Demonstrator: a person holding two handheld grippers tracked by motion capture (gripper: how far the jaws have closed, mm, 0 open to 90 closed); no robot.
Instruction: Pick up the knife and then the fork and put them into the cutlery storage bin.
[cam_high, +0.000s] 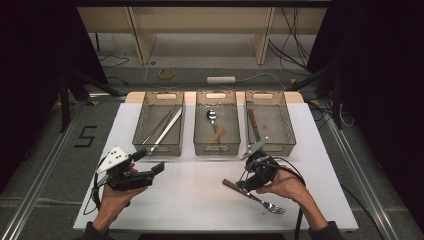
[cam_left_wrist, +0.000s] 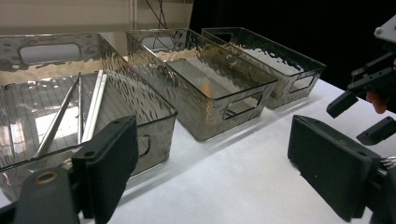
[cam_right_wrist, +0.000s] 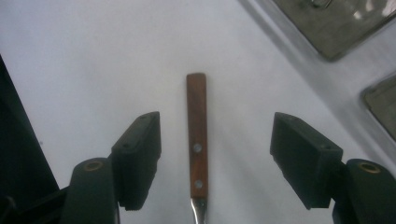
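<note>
A fork (cam_high: 255, 196) with a wooden handle (cam_right_wrist: 197, 135) lies on the white table top, tines toward the near right. My right gripper (cam_high: 245, 182) hangs just over the handle end, open, one jaw on each side of the handle (cam_right_wrist: 217, 140) and neither pad touching it. My left gripper (cam_high: 150, 161) is held at the near left, open and with nothing between its jaws (cam_left_wrist: 219, 163). It faces the row of bins, and the right gripper (cam_left_wrist: 369, 112) appears at the far right of the left gripper view.
Three clear bins stand side by side at the back. The left bin (cam_high: 156, 149) holds long metal utensils (cam_left_wrist: 88, 107), the middle bin (cam_high: 216, 148) a spoon (cam_high: 212, 120), the right bin (cam_high: 280, 149) a wooden-handled knife (cam_high: 253, 122). The table's white top (cam_high: 190, 195) runs between the grippers.
</note>
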